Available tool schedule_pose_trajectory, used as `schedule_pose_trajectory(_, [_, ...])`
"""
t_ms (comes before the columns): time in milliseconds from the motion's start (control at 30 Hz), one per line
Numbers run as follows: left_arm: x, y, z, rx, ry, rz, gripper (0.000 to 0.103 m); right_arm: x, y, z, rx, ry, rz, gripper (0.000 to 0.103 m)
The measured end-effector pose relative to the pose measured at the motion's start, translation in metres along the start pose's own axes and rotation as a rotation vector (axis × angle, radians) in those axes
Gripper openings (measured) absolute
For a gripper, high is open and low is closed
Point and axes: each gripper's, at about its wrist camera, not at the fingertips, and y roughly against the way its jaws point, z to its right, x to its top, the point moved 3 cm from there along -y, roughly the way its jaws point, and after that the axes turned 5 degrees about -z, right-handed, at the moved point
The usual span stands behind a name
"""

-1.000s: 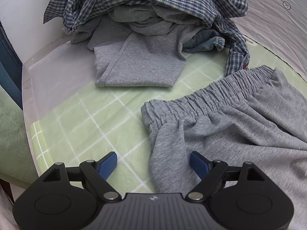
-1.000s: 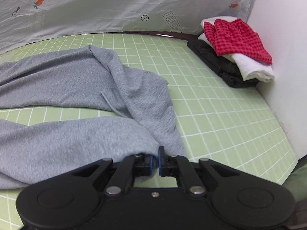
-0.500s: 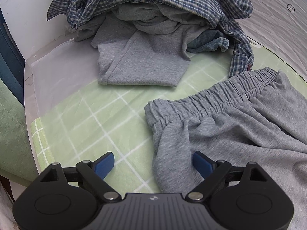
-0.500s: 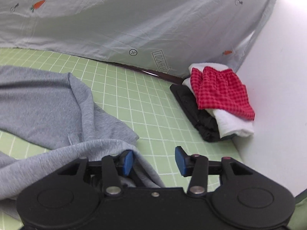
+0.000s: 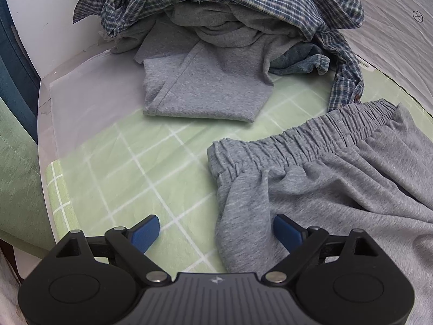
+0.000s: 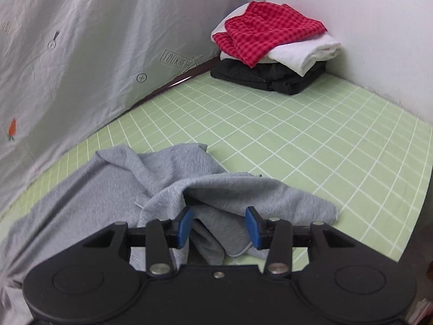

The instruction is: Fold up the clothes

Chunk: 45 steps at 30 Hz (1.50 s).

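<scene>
The left gripper (image 5: 216, 231) gapes wide over the grey sweatpants (image 5: 338, 178), gripping nothing; their waistband lies near the unfolded pile (image 5: 230, 27). On the right, the right gripper (image 6: 218, 226) stands half open, straddling a bunched leg, clamping nothing.

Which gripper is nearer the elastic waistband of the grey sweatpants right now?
Left. The left gripper is open over the pants' side edge just below the waistband. The right gripper is open at the leg end; no waistband shows there.
</scene>
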Motion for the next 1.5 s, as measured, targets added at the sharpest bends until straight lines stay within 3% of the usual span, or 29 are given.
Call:
schedule_pose_trajectory(100, [0.001, 0.001, 0.001, 0.002, 0.004, -0.01, 0.091, 0.009, -0.006, 0.005, 0.096, -0.143, -0.003, 0.045])
schedule_pose_trajectory(200, [0.001, 0.004, 0.005, -0.017, -0.012, -0.002, 0.08, 0.018, -0.02, 0.006, 0.159, -0.26, -0.022, 0.045])
schedule_pose_trajectory(267, [0.001, 0.007, 0.008, -0.028, -0.027, 0.011, 0.068, 0.023, -0.034, 0.007, 0.161, -0.315, -0.053, 0.045])
schedule_pose_trajectory(367, [0.003, 0.01, 0.017, -0.044, -0.048, 0.023, 0.038, 0.029, -0.051, 0.012, 0.129, -0.359, -0.075, 0.045])
schedule_pose_trajectory(467, [0.006, 0.011, 0.028, -0.063, -0.079, 0.024, 0.015, 0.034, -0.07, 0.017, 0.071, -0.374, -0.113, 0.032])
schedule_pose_trajectory(533, [0.008, 0.011, 0.035, -0.068, -0.097, 0.016, 0.003, 0.033, -0.086, 0.02, 0.038, -0.382, -0.172, 0.013])
schedule_pose_trajectory(733, [0.007, 0.014, 0.04, -0.132, -0.084, -0.024, 0.001, 0.034, -0.109, -0.002, 0.023, -0.245, -0.215, 0.007])
schedule_pose_trajectory(900, [0.004, 0.019, 0.073, -0.176, -0.178, -0.039, 0.001, 0.041, -0.124, -0.029, 0.01, -0.096, -0.222, 0.008])
schedule_pose_trajectory(1100, [0.004, 0.018, 0.132, -0.179, -0.3, -0.025, 0.001, 0.05, -0.143, -0.061, -0.003, 0.078, -0.229, 0.007])
schedule_pose_trajectory(1433, [0.037, -0.005, 0.224, -0.225, -0.366, 0.022, 0.001, 0.127, -0.234, -0.145, 0.047, 0.175, -0.205, 0.002])
schedule_pose_trajectory(1500, [0.046, -0.007, 0.235, -0.247, -0.358, 0.024, 0.001, 0.136, -0.233, -0.151, 0.057, 0.185, -0.179, 0.002])
